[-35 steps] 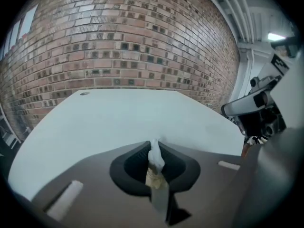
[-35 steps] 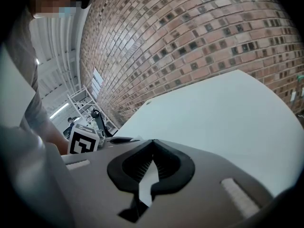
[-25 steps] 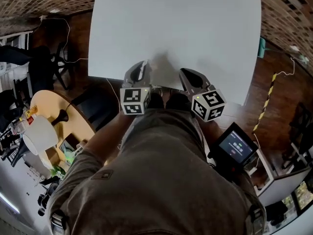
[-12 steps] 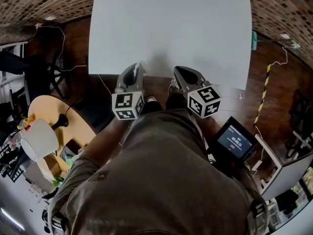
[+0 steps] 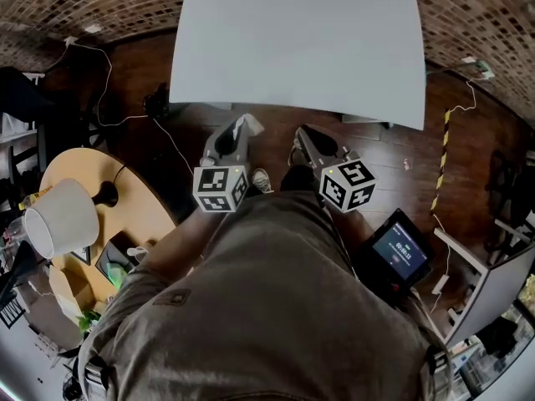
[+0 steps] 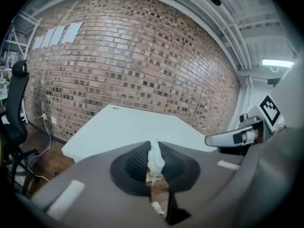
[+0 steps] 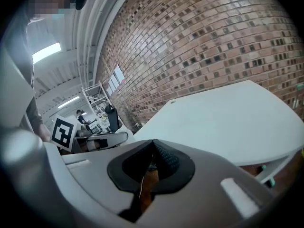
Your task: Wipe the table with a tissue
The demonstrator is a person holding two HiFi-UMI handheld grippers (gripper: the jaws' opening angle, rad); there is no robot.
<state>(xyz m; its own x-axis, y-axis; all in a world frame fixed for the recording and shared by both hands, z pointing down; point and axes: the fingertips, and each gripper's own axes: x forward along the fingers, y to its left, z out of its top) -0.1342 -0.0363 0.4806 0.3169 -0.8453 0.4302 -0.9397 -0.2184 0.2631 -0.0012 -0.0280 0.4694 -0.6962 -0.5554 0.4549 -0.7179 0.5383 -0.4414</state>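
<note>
Nearest us, at the bottom of the head view, our olive shirt (image 5: pixel 267 307) fills the frame. Just above it sit the two marker cubes, one on each tool.

Left of centre, our left gripper (image 5: pixel 237 134) has its jaws pressed onto a white tissue (image 5: pixel 248 124), and a crumpled tuft sticks out past the tips. In the left gripper view, the left gripper (image 6: pixel 154 152) pinches the tissue (image 6: pixel 155 156) as a thin upright twist in the middle of the frame. Right of centre, our right gripper (image 5: pixel 303 134) points the same way. In the right gripper view, the right gripper (image 7: pixel 152 152) has its jaws closed together with nothing between them.

Both tools hang over the dark wooden floor (image 5: pixel 209 119), short of the table's near edge, and the tissue is clear of the tabletop. A shoe (image 5: pixel 262 179) shows between the cubes. At lower right a small lit screen (image 5: pixel 399 252) glows. At left a white lampshade (image 5: pixel 60 218) stands on a round wooden table (image 5: pixel 146 211).

Further off, the white table (image 5: pixel 301 48) spans the upper centre. Beyond it a brick wall (image 6: pixel 133 65) closes the scene.
</note>
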